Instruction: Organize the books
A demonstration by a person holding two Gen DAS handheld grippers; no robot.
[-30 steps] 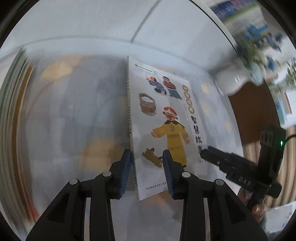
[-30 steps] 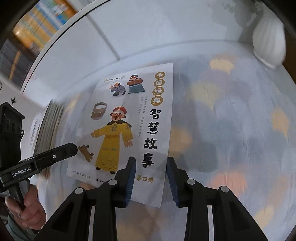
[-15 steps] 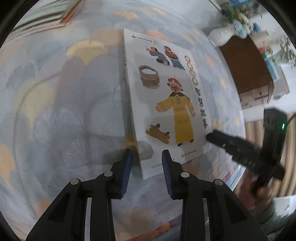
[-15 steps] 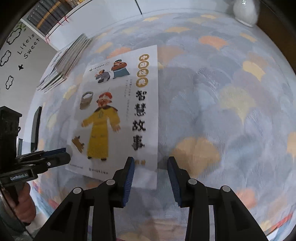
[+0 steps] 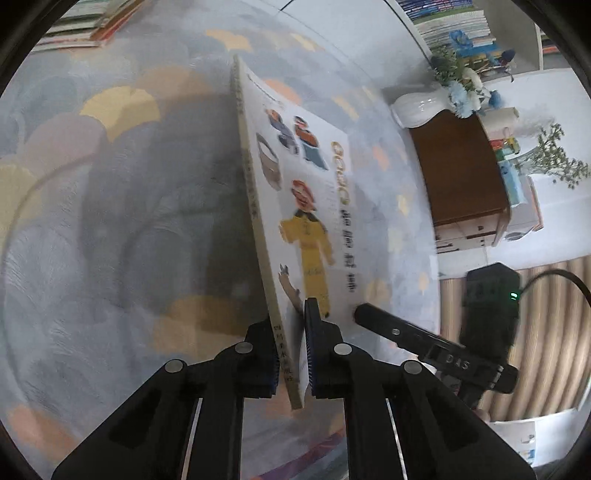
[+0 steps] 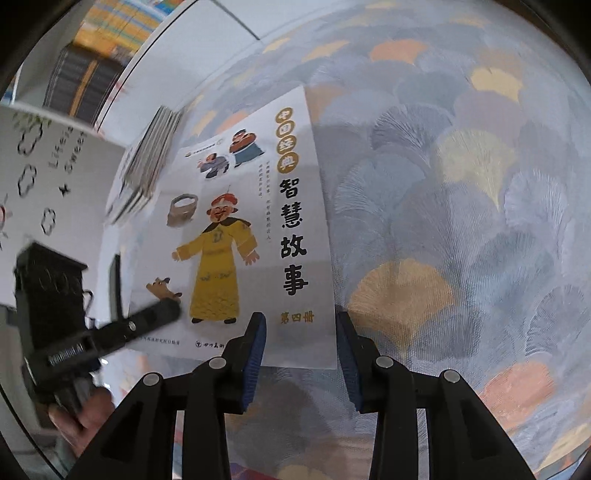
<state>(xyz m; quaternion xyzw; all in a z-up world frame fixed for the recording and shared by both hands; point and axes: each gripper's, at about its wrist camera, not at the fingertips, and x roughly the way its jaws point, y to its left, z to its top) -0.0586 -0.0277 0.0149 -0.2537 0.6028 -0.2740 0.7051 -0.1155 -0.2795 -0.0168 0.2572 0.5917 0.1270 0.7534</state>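
A thin white picture book [image 5: 295,206] with a yellow-robed figure and Chinese title is tilted up off the patterned carpet. My left gripper [image 5: 290,354] is shut on its spine edge near the bottom corner. The book also shows in the right wrist view [image 6: 251,229]. My right gripper [image 6: 299,347] is open, its fingers on either side of the book's lower right corner, not closed on it. The right gripper also shows in the left wrist view [image 5: 388,328], beside the cover. A stack of books [image 5: 85,26] lies at the far left on the carpet, also in the right wrist view [image 6: 147,158].
The carpet [image 6: 461,221] has blue, yellow and orange fan shapes. A brown cabinet [image 5: 465,173] with a white vase of flowers [image 5: 421,107] stands at the right. Bookshelves [image 5: 450,18] line the far wall. A white panel with cloud drawings [image 6: 40,166] is at the left.
My left gripper has closed on the book's spine edge and lifted that side, so the book tilts up from lying flat. My right gripper stays open at the lower right corner.
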